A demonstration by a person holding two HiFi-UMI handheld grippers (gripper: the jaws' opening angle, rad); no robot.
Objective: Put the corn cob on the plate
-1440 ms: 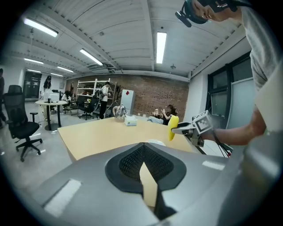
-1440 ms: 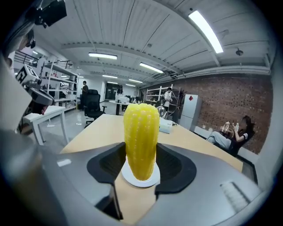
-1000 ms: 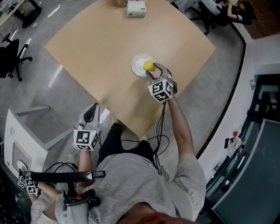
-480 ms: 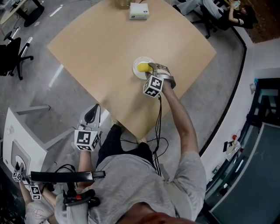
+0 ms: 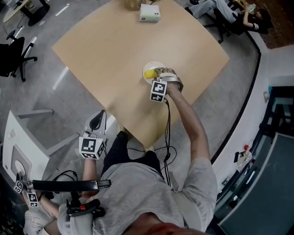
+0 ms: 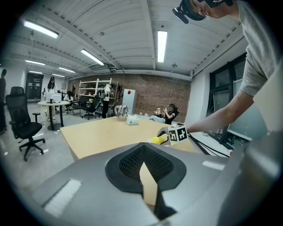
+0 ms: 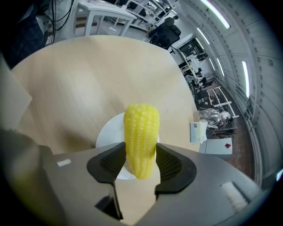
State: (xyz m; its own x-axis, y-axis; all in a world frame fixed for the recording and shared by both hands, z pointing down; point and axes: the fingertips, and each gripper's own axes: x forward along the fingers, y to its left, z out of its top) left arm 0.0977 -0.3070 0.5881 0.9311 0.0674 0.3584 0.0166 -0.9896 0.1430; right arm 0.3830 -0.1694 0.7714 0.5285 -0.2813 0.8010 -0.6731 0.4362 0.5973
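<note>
A yellow corn cob (image 7: 141, 137) is clamped between the black pads of my right gripper (image 7: 140, 162), pointing away over the small white plate (image 7: 106, 134). In the head view the corn cob (image 5: 149, 73) lies low across the plate (image 5: 156, 66), with the right gripper (image 5: 156, 75) tilted down at the plate's near edge. My left gripper (image 5: 95, 123) hangs off the table near the person's lap, its pads closed together with nothing between them. From the left gripper view the corn cob (image 6: 158, 140) shows far off beside the right gripper's marker cube (image 6: 177, 133).
The tan table (image 5: 115, 50) carries a white tissue box (image 5: 150, 13) at its far side. An office chair (image 5: 11, 62) stands on the floor at left. White equipment (image 5: 20, 156) and cables sit near the person's legs.
The right gripper has rolled and sunk with the corn cob, bringing it from upright at the plate's edge to lying low over the plate. The left gripper has not moved.
</note>
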